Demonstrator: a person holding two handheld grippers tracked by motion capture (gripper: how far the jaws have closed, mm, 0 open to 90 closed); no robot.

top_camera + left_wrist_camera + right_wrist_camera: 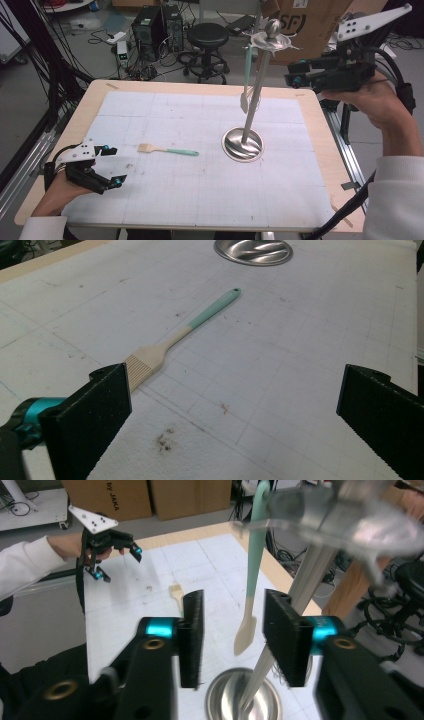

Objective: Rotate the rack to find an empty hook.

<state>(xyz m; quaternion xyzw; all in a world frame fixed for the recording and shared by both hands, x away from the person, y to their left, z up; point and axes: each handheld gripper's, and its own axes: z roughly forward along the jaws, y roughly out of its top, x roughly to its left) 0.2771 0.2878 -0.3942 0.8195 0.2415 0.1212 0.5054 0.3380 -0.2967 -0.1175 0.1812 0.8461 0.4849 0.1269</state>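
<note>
Right tongs [229, 630]: jaws parted, just opened, nothing gripped; the hanging spatula [248, 610] shows between them, farther off, suspended from the rack [245, 142] top.
Left tongs [227, 405]: released, empty, resting on the worktop [200, 190] well left of the rack.
Pastry brush [167, 150]: flat on the worktop, left of the rack base.
Handling judgement: lift the brush by its handle and keep it level toward a rack hook.

Wooden table [310, 145], white gridded mat [200, 190] on top; brush [167, 149], metal stand base [243, 144] on mat.
</note>
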